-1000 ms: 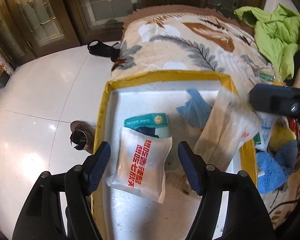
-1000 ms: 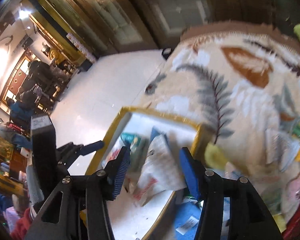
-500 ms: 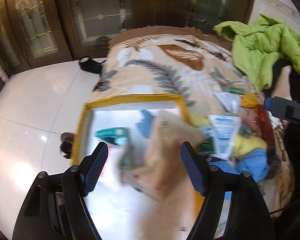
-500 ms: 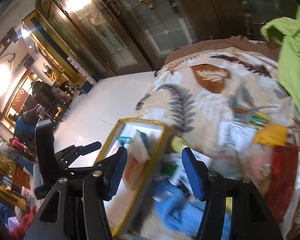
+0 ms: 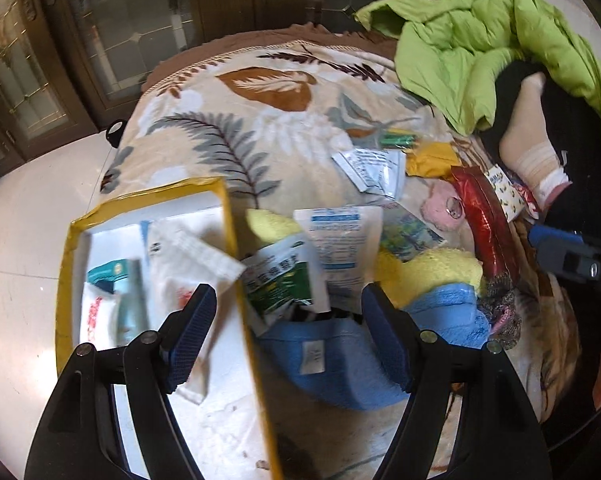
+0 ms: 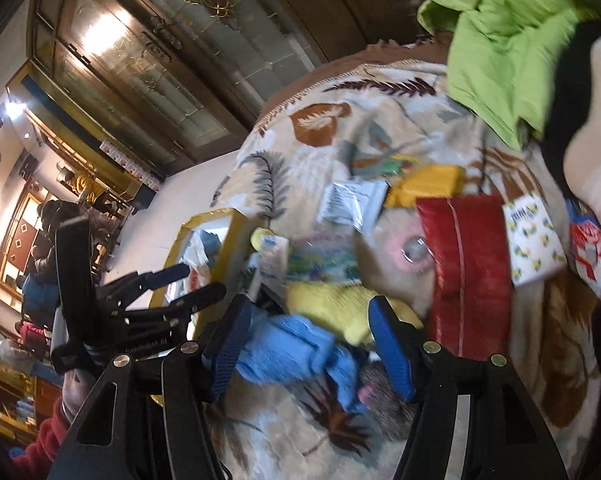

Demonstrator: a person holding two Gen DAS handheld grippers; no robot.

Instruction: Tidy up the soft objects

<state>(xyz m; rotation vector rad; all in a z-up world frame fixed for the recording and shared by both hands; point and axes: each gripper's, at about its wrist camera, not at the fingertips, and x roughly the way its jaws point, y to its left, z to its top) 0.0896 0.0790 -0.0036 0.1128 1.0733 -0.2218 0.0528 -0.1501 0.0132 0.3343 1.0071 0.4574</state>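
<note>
A white foam box with a yellow taped rim (image 5: 231,232) sits on the leaf-patterned blanket (image 5: 260,128) and holds several soft packets, a large white pouch (image 5: 188,260) among them. Right of the box lies a pile: a blue towel (image 5: 340,360), yellow cloths (image 5: 432,272), a green-and-white packet (image 5: 280,284) and a red foil pack (image 5: 480,216). My left gripper (image 5: 288,340) hangs open over the box's right rim and the blue towel, holding nothing. My right gripper (image 6: 310,344) is open above the blue cloth (image 6: 292,348) and yellow cloth (image 6: 340,308). The left gripper (image 6: 188,280) shows by the box (image 6: 204,240).
A bright green jacket (image 5: 500,40) and a person's socked foot (image 5: 532,140) lie at the back right of the blanket. White tiled floor (image 5: 20,240) spreads left of the bed; wood-and-glass doors (image 5: 140,20) stand behind. A hand in a red sleeve (image 6: 56,412) holds the left gripper.
Both grippers have swung right, away from the box's middle toward the pile. The large white pouch, carried at the right gripper a second ago, now lies in the box.
</note>
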